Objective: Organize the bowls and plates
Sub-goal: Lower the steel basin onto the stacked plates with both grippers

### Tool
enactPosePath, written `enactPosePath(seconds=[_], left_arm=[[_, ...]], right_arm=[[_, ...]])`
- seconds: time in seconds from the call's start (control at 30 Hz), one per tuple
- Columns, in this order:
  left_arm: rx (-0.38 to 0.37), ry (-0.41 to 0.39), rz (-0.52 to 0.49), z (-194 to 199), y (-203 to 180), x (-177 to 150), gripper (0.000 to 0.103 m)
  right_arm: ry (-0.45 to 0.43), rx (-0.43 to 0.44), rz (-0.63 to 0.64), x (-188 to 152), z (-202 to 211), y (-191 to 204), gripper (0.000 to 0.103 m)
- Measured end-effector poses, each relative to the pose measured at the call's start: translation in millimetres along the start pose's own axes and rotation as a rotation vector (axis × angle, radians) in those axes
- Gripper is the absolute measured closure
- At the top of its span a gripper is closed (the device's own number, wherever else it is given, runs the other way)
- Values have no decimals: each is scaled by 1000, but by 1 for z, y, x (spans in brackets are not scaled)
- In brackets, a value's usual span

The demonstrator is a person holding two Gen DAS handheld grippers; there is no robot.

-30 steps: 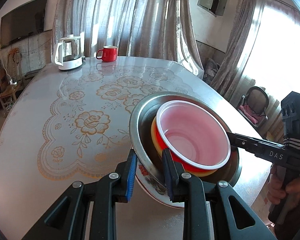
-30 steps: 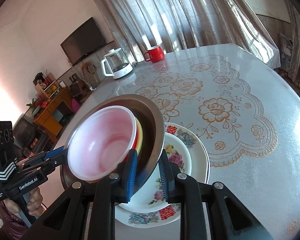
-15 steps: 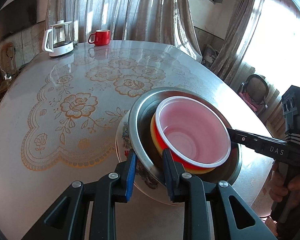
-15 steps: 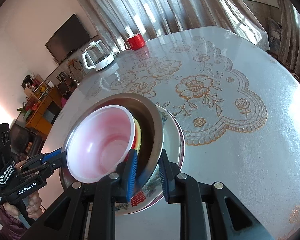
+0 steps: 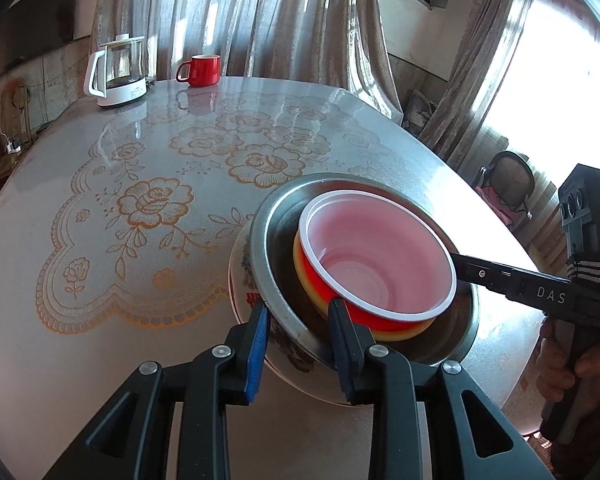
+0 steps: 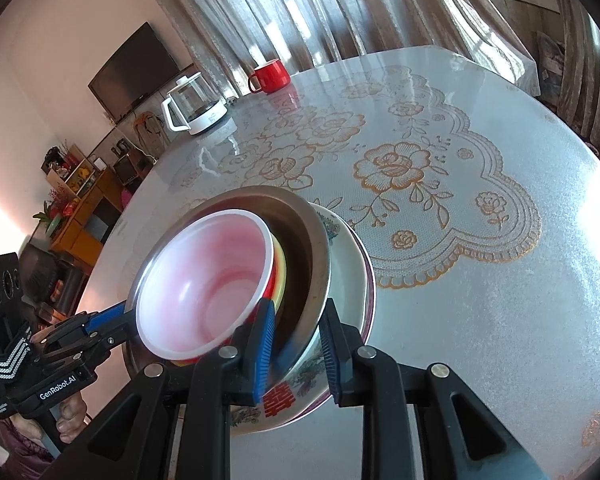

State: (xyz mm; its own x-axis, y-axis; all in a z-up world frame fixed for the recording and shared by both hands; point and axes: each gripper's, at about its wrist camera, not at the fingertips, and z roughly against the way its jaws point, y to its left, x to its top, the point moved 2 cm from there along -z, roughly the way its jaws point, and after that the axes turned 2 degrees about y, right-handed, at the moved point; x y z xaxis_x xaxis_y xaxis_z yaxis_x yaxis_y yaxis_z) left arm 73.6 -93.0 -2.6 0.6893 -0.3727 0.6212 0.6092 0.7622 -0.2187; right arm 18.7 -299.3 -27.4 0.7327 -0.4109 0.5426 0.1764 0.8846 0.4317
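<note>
A steel bowl (image 5: pixel 276 240) (image 6: pixel 300 216) rests on a stack of floral plates (image 5: pixel 240 264) (image 6: pixel 348 264) near the table's front edge. Nested inside it are a yellow bowl (image 5: pixel 298 258) (image 6: pixel 281 276) and a red bowl with a pale pink inside (image 5: pixel 380 256) (image 6: pixel 212 276). My left gripper (image 5: pixel 300 340) (image 6: pixel 112 320) straddles the steel rim on one side. On the opposite side, my right gripper (image 6: pixel 298 352) (image 5: pixel 460 268) straddles the rim too. Both sets of jaws are opening, the rim still between them, pads just off the metal.
A white glass kettle (image 5: pixel 120 72) and a red mug (image 5: pixel 200 70) stand at the far side of the round table (image 5: pixel 100 320), which has a lace-patterned cover. A chair (image 5: pixel 508 184) sits beyond the right edge. A person's hand (image 5: pixel 556 360) holds the right gripper.
The steel bowl with its nested bowls has come down and settled on the floral plates. Both grippers sank with it, and their jaws stand slightly wider than before.
</note>
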Motion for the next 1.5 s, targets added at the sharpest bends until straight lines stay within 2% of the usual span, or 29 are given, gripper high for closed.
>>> enactPosePath(seconds=[0.23,0.6,0.77,0.9,1.27,1.5], left_arm=[[1,-4,0,0,-1,-1,72],[10,-9,4,2,-2,-2,71],[20,-13,4,2,-2,-2,71],[30,-20,14,2,-2,-3,70],[56,-28,16,2,-4,-4,70],[67,-36,10,5,-5,-5,69]], right_arm=[[-4,15,-4,-2,4,0,73],[-24,29,-2,-6,13,0,73],[-35,6,20,-8,13,2,76],[-44,-16,19,-9,11,1,85],[-52,-26,12,-8,7,1,85],[-40,-4,-2,-10,8,1,82]])
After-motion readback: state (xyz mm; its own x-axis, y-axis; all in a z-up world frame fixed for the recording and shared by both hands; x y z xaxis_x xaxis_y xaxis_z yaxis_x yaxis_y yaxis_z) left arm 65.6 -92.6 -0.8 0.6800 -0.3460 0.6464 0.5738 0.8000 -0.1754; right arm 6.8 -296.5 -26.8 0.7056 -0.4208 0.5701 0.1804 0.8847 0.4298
